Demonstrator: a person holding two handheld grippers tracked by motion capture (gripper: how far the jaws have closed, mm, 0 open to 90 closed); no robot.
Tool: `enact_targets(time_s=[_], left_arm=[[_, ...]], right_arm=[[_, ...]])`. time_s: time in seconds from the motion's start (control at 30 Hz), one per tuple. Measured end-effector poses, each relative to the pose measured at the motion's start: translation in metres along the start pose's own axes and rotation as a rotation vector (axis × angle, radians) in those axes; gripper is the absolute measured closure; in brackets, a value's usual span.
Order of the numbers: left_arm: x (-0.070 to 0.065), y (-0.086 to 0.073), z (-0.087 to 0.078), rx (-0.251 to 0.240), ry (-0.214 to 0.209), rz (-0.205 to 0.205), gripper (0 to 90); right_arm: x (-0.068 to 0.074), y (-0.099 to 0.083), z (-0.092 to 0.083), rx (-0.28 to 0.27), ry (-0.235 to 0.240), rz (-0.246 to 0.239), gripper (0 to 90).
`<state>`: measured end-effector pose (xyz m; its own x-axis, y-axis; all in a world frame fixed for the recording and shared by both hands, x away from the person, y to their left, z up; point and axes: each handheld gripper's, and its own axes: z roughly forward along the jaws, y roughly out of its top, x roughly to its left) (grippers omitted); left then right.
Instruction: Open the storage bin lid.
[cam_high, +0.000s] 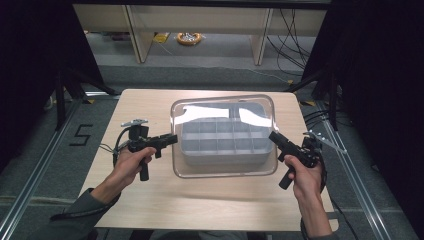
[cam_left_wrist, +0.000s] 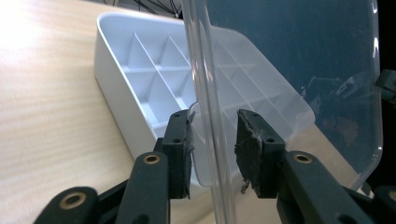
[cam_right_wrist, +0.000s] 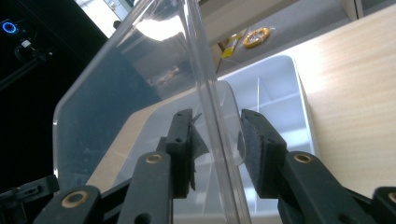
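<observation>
High view had your left hand-held gripper and right hand-held gripper each clamped on a side edge of the clear lid, which you held over the grey divided tray on the worktop. That lid looked light, stiff and slick, so the thin rim seemed the only sound place to pinch

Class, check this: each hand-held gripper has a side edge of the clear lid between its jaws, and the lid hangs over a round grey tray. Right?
Not quite: the high view shows the grey tray is rectangular with compartments. The clear lid over it and each hand-held gripper, left and right, are as stated.
</observation>
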<state>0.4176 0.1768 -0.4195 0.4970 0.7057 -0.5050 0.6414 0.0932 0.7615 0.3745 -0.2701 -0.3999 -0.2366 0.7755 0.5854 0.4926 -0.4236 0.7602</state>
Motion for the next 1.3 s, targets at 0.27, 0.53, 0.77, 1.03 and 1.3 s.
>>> enact_targets(time_s=[0.27, 0.53, 0.77, 1.03, 1.3], left_arm=[[-0.002, -0.022, -0.002, 0.024, -0.024, 0.013, 65.2], [-0.002, -0.033, -0.004, 0.035, -0.031, 0.002, 65.1], [-0.003, -0.041, -0.008, 0.039, -0.030, 0.014, 65.0], [-0.001, -0.050, -0.011, 0.055, -0.047, 0.021, 64.3], [-0.003, -0.058, -0.017, 0.058, -0.049, 0.017, 64.3]], right_arm=[[-0.008, -0.018, -0.012, 0.003, -0.015, -0.006, 66.3], [-0.013, -0.031, -0.018, -0.009, -0.004, -0.021, 66.3], [-0.013, -0.042, -0.024, 0.008, -0.009, -0.021, 66.2], [-0.017, -0.053, -0.028, 0.032, -0.014, -0.026, 64.6], [-0.016, -0.063, -0.036, 0.046, -0.020, -0.018, 65.4]])
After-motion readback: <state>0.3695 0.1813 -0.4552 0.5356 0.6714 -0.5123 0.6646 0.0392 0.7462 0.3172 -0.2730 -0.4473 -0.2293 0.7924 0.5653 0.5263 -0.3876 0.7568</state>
